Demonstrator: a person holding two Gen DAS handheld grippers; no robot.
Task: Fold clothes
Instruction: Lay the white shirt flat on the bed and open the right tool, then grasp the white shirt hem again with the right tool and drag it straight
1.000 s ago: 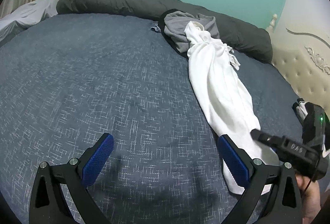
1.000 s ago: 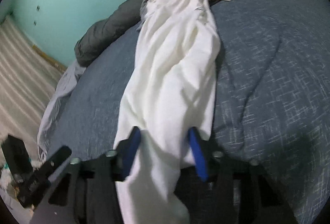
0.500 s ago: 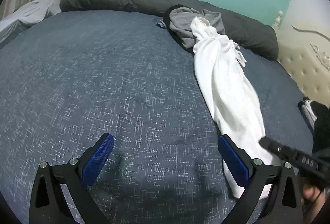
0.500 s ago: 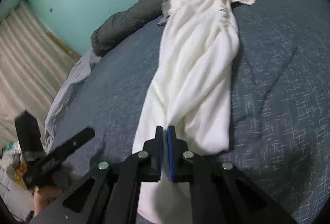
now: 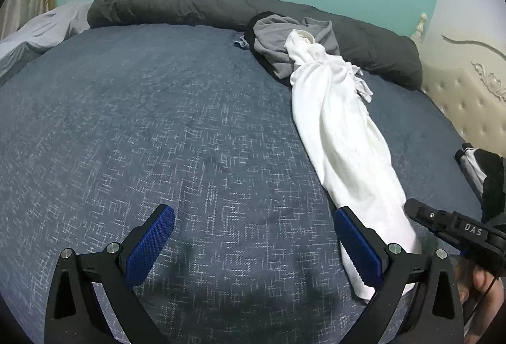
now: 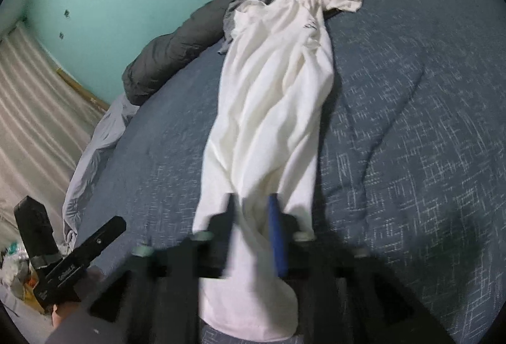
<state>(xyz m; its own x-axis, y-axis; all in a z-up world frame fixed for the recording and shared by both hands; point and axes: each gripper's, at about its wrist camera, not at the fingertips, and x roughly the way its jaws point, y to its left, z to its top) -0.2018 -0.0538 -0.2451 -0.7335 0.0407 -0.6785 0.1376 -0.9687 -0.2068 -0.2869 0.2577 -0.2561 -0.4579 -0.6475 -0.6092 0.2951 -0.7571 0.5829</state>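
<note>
Teal wall behind, dark blue bedspread (image 5: 158,128) filling most of both views, grey duvet (image 5: 189,5) rolled along the far edge. My target, the white garment (image 6: 272,109), lies bunched into a long roll; in the right wrist view its axis runs from 6 o'clock, right under my right claw (image 6: 253,217), up toward 1 o'clock, where its far end rests against a grey garment (image 5: 284,40). Right claw jaws are opening, partly spread, with a ridge of the white cloth between them; motion blur hides whether the pads touch it, though I read no grip. Left claw (image 5: 253,242) stands wide open and empty over bare bedspread; from it the roll's near end lies at 3 o'clock, just beside the right finger. I judge the right claw far nearer the hem, so the next pinch falls to it, the left needing a sidestep toward 3 o'clock.
</note>
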